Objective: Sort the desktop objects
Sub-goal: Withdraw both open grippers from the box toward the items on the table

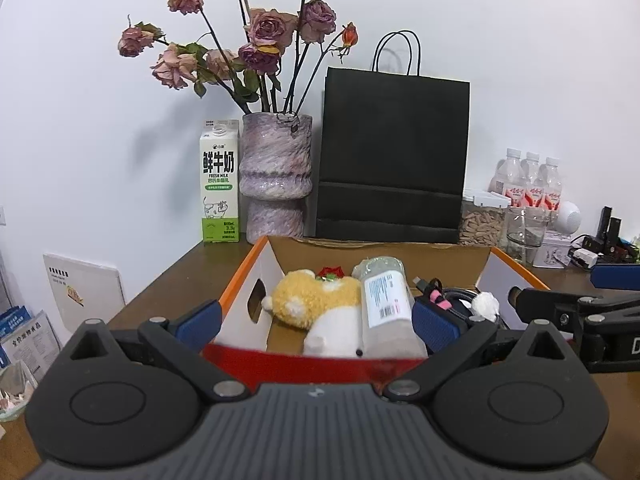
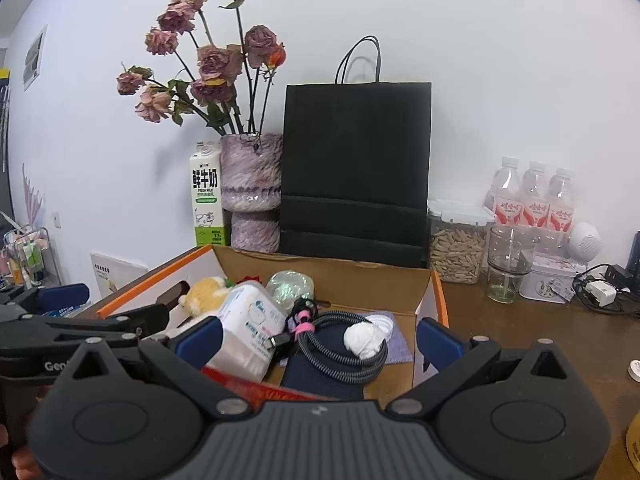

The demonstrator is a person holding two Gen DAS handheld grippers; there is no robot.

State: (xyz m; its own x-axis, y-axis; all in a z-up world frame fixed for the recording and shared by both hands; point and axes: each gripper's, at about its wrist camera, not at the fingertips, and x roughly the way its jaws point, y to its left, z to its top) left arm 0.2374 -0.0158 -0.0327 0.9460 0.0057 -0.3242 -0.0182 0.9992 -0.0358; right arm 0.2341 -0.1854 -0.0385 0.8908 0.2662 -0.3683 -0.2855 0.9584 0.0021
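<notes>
An open cardboard box [image 1: 236, 284] with an orange rim sits on the brown desk. Inside lie a yellow-and-white plush toy [image 1: 316, 300], a labelled wipes pack [image 1: 386, 300], a coiled braided cable [image 2: 340, 344] with a pink tie, and a crumpled white wad [image 2: 364, 338]. My left gripper [image 1: 316, 320] hangs open over the box's near edge, empty. Over the box's [image 2: 438, 292] right half my right gripper [image 2: 320, 342] is open too, with the cable and wipes pack [image 2: 248, 324] between its pads. Each gripper shows in the other's view: right gripper [image 1: 568, 286], left gripper [image 2: 120, 300].
Behind the box stand a milk carton [image 1: 219, 184], a purple vase [image 1: 276, 176] of dried roses and a black paper bag [image 1: 392, 160]. To the right are a snack jar [image 2: 456, 248], water bottles [image 2: 532, 196], a glass [image 2: 506, 268], a tin [image 2: 550, 284] and chargers [image 2: 600, 292].
</notes>
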